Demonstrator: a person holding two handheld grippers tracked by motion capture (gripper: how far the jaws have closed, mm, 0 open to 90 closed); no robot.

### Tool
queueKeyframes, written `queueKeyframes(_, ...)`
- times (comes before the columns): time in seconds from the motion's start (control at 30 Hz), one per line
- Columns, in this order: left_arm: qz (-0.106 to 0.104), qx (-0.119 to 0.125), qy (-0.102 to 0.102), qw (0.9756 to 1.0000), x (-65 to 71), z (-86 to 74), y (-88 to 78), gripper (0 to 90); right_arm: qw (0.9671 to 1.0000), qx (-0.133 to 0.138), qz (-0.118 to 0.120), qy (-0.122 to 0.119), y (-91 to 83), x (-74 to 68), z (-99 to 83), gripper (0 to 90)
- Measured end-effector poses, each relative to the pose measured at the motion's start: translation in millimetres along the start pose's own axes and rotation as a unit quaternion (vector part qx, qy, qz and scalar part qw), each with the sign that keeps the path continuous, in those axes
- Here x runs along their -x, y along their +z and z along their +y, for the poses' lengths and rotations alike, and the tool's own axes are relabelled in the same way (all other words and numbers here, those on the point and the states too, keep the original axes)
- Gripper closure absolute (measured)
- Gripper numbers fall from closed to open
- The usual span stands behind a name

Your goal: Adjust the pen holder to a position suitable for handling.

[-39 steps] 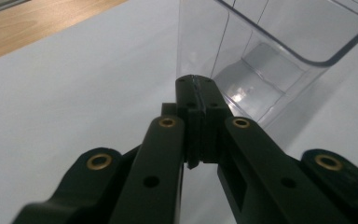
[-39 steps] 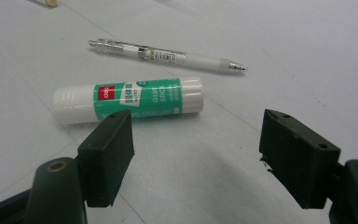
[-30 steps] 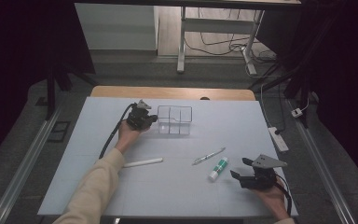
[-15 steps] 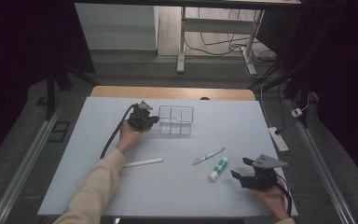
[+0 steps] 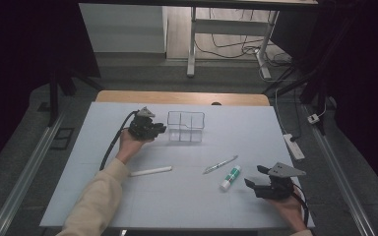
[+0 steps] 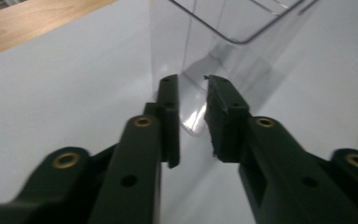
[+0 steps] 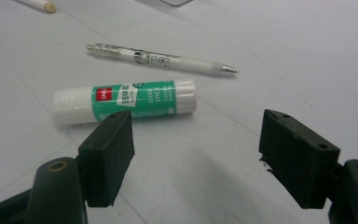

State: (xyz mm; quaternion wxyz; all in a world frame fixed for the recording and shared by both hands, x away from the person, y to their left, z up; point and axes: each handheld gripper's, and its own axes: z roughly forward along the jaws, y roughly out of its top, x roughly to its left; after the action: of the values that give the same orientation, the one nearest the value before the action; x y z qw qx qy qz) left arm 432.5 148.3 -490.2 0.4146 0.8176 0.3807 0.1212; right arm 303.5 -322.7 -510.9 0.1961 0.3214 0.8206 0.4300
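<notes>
Gripper on my left (image 5: 161, 129) sits at the far left part of the pale grey-white surface (image 5: 187, 196), its black jaws pointing at the clear plastic divided box (image 5: 185, 126). From the left gripper view I see those jaws (image 6: 193, 116) drawn close together with a narrow gap between them, their tips right at the near corner of the box (image 6: 214, 42); whether they pinch the wall or only touch it, I cannot tell. My left hand (image 5: 128, 142) holds that gripper, a cream sleeve (image 5: 96, 206) running back toward me and a black cable (image 5: 109, 147) looping beside the wrist.

Nearer to me, between the two grippers, a thin white stick (image 5: 150, 171) lies flat. Further right lies a slim white-and-clear pen (image 5: 220, 164), and just beside it a white glue stick with a green label (image 5: 230, 177).

The right gripper (image 5: 252, 176) rests at the near right of the surface in my right hand (image 5: 288, 206), a grey three-cornered plate (image 5: 285, 170) on top. Its jaws (image 7: 196, 154) are spread wide and hold nothing. In the right gripper view the glue stick (image 7: 125, 101) lies just ahead of the left jaw, apart from it, with the pen (image 7: 163, 59) beyond.
</notes>
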Motion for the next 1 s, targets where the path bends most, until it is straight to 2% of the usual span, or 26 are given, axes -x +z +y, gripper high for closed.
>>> queueKeyframes(0.1, -0.008, 0.004, -0.004, 1.0, 4.0, -3.4, -9.3, 62.2, 1.0, 0.003, -0.003, 0.001, -0.1, -0.2, 0.1, 25.4)
queueKeyframes(0.17, -0.013, 0.006, -0.004, 0.9999, 7.3, -5.5, -15.0, 60.5, 1.0, 0.001, -0.001, 0.0, -0.2, 0.1, 0.2, 25.4)
queueKeyframes(0.4, -0.022, -0.004, 0.01, 0.9997, 25.1, -14.9, -30.2, 48.7, 1.0, 0.0, 0.0, 0.0, 0.1, 1.1, -0.2, 25.3)
queueKeyframes(0.57, -0.033, -0.013, 0.026, 0.999, 38.4, -24.6, -40.0, 45.6, 1.0, 0.003, 0.0, 0.001, 0.1, 1.2, -0.3, 25.2)
queueKeyframes(0.63, -0.033, -0.017, 0.035, 0.9987, 44.0, -28.0, -45.0, 44.3, 1.0, -0.002, -0.004, -0.003, 0.2, 1.3, -0.2, 25.3)
queueKeyframes(0.67, -0.032, -0.019, 0.039, 0.9985, 46.2, -29.6, -47.9, 43.2, 0.9999, -0.008, -0.015, -0.001, 0.5, 1.6, -0.5, 25.2)
queueKeyframes(0.73, -0.032, -0.019, 0.045, 0.9983, 49.6, -33.1, -54.6, 42.9, 0.9999, -0.006, -0.016, 0.001, 0.3, 2.0, -0.7, 25.3)
queueKeyframes(1.0, -0.035, -0.014, 0.051, 0.998, 61.6, -47.6, -79.2, 40.8, 0.9998, -0.007, -0.019, 0.004, 1.1, 2.8, -1.1, 25.6)
